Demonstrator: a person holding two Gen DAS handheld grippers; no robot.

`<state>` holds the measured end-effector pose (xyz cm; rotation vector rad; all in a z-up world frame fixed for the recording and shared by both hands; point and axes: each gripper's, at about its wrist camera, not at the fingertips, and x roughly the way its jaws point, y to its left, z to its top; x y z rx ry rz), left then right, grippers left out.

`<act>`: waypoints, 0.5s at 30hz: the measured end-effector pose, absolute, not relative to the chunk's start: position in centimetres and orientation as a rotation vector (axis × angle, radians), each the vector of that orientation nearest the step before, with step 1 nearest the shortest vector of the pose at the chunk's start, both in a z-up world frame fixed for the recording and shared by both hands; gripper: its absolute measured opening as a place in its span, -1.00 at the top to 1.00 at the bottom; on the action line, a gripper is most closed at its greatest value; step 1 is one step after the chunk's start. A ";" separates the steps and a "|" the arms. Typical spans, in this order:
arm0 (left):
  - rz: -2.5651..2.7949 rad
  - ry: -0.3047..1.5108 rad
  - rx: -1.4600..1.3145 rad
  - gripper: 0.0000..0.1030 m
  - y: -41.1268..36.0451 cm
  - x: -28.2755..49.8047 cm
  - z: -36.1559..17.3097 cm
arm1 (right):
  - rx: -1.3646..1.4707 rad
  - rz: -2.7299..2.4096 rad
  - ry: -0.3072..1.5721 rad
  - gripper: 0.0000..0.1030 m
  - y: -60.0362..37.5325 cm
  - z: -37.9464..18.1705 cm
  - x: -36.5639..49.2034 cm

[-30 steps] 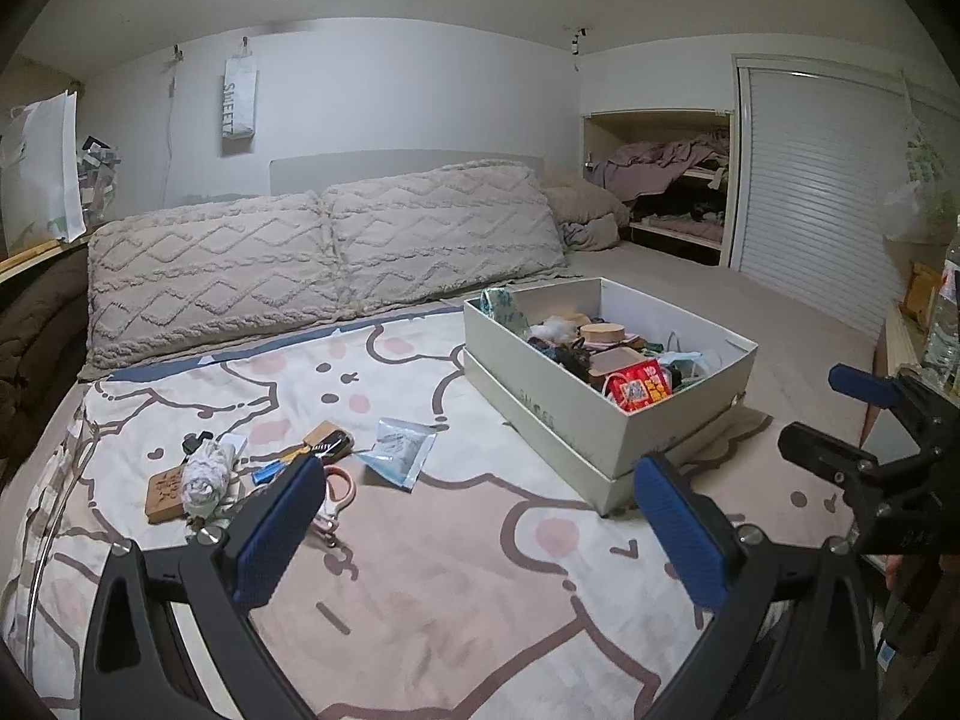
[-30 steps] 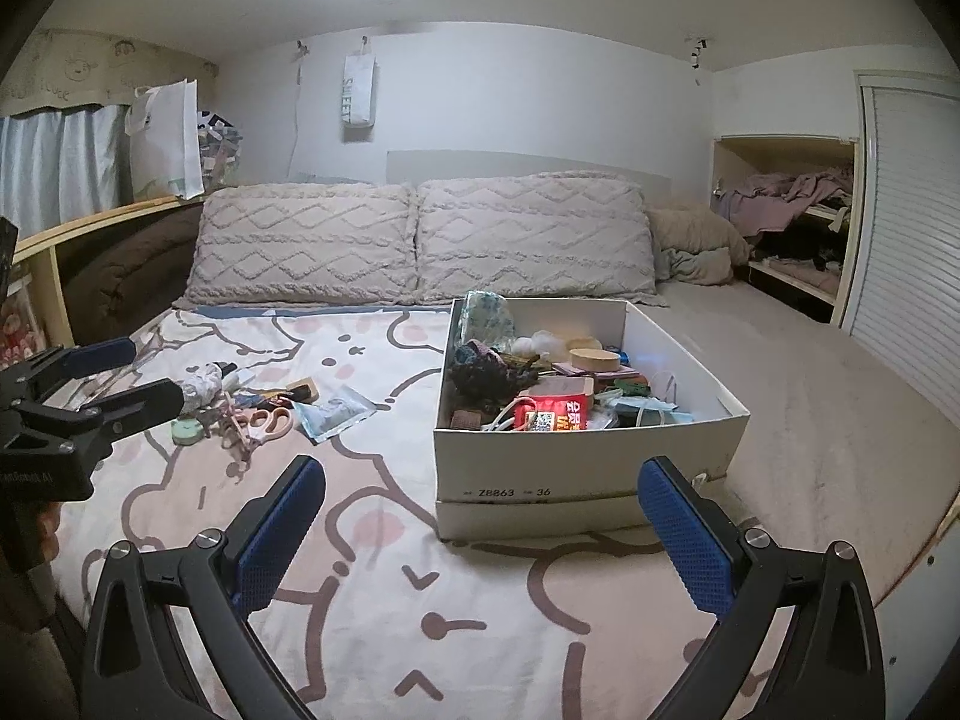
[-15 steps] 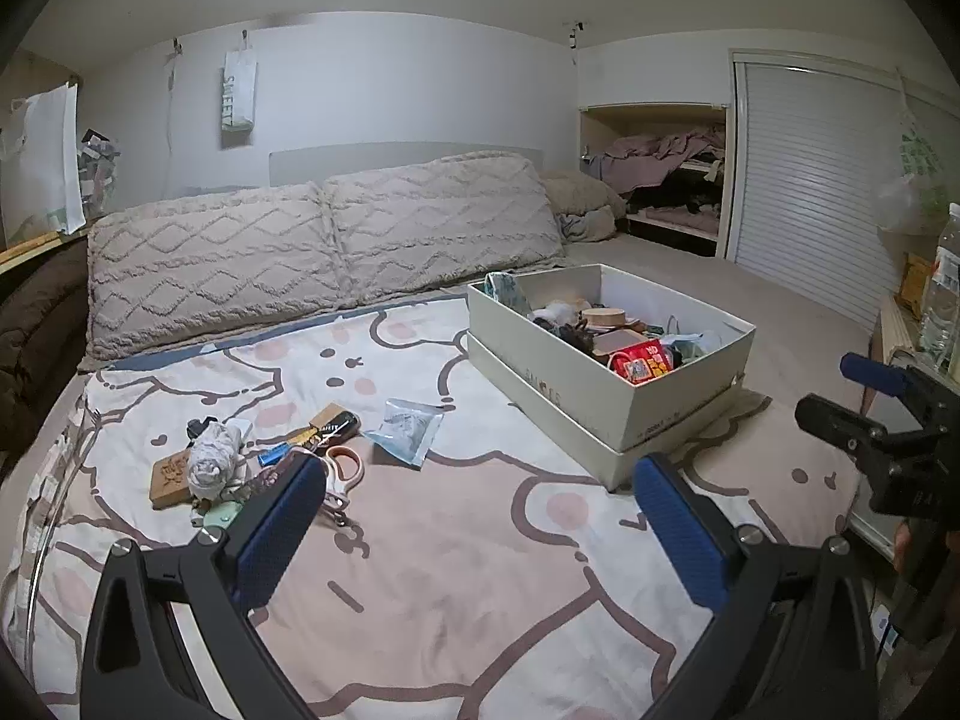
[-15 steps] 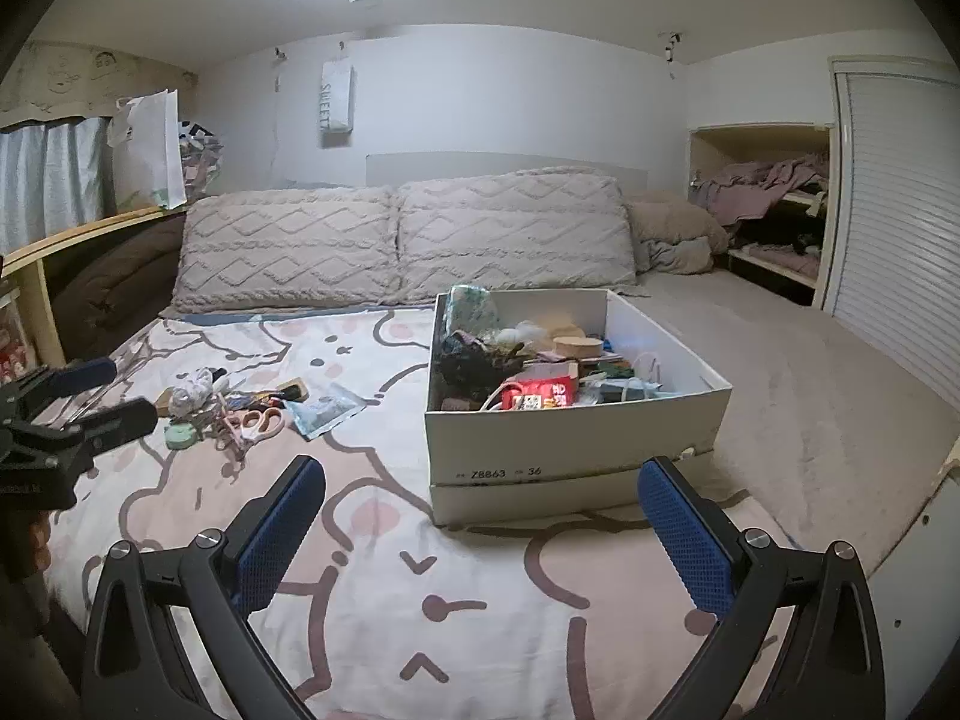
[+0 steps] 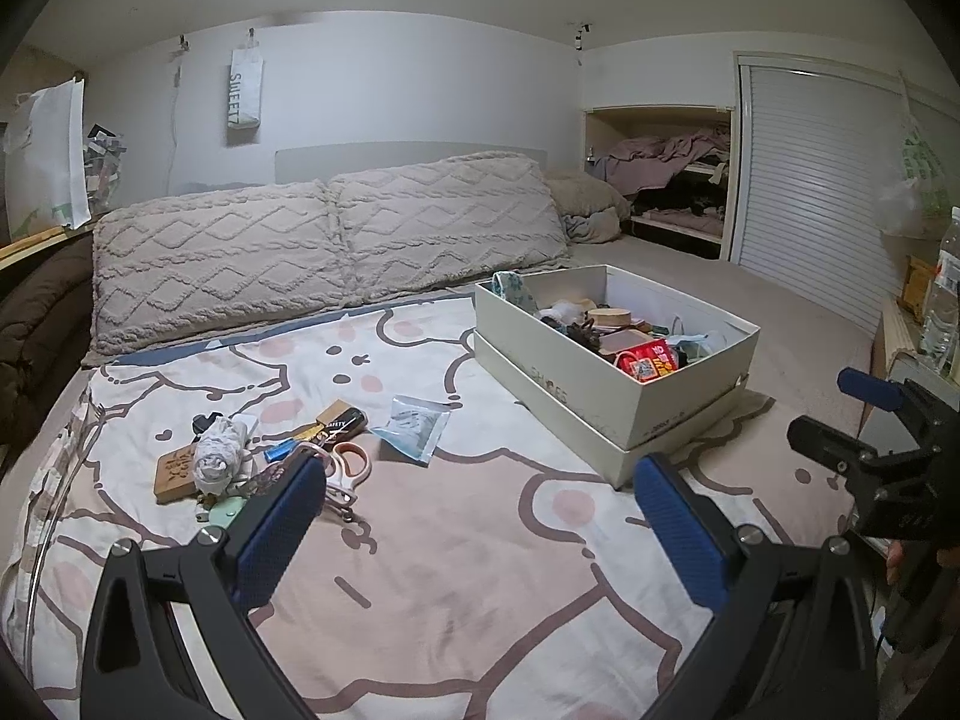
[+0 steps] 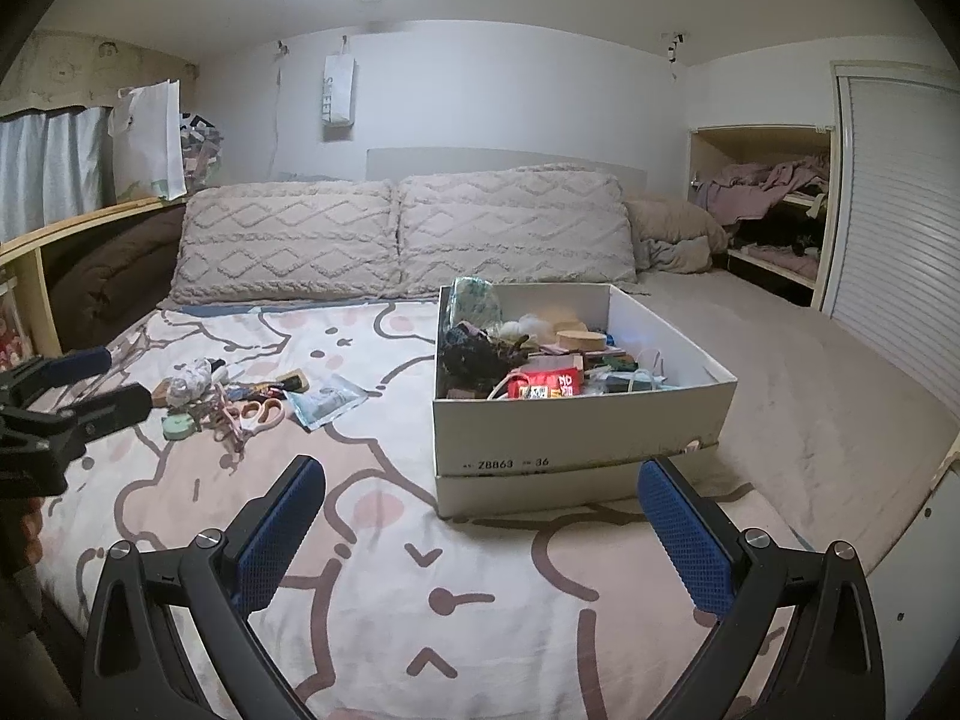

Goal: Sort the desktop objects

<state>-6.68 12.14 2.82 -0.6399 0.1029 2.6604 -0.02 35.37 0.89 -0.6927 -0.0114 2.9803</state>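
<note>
Both tools hang above the near end of the bed with nothing in them. The left gripper [image 5: 480, 516] has its jaws spread wide, and the right gripper [image 6: 480, 516] is just as wide apart and equally empty; that spread suits a first reach, since none of the loose things is yet between the pads.

The white box [image 6: 576, 420] sits in its upturned lid on the patterned blanket [image 5: 456, 588], and it already holds a heap of small goods, a red packet [image 6: 543, 385] and a round wooden piece [image 6: 581, 340] among them. It looks like the place where sorted things go, which would explain why it stands open within easy reach.

To the left of the box, well apart from it, lies the unsorted cluster: scissors [image 5: 345, 468] with pale handles, a clear pouch [image 5: 413, 425] nearest the box, a wooden block [image 5: 175, 473], a rolled grey cloth [image 5: 217, 455] and a green disc [image 6: 178, 425]. The left tool stands nearest this cluster, so I judge it the likelier one to pick first.
</note>
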 end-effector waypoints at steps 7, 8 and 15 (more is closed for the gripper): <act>2.658 0.098 -0.640 -1.00 12.1 -6.6 2.8 | -0.700 2.975 -0.017 -1.00 35.3 0.7 0.1; 2.656 0.096 -0.640 -1.00 12.1 -6.6 2.9 | -0.700 2.976 -0.020 -1.00 35.3 0.7 0.1; 2.647 0.104 -0.638 -1.00 12.1 -6.6 2.9 | -0.697 2.981 -0.036 -1.00 35.2 0.9 0.3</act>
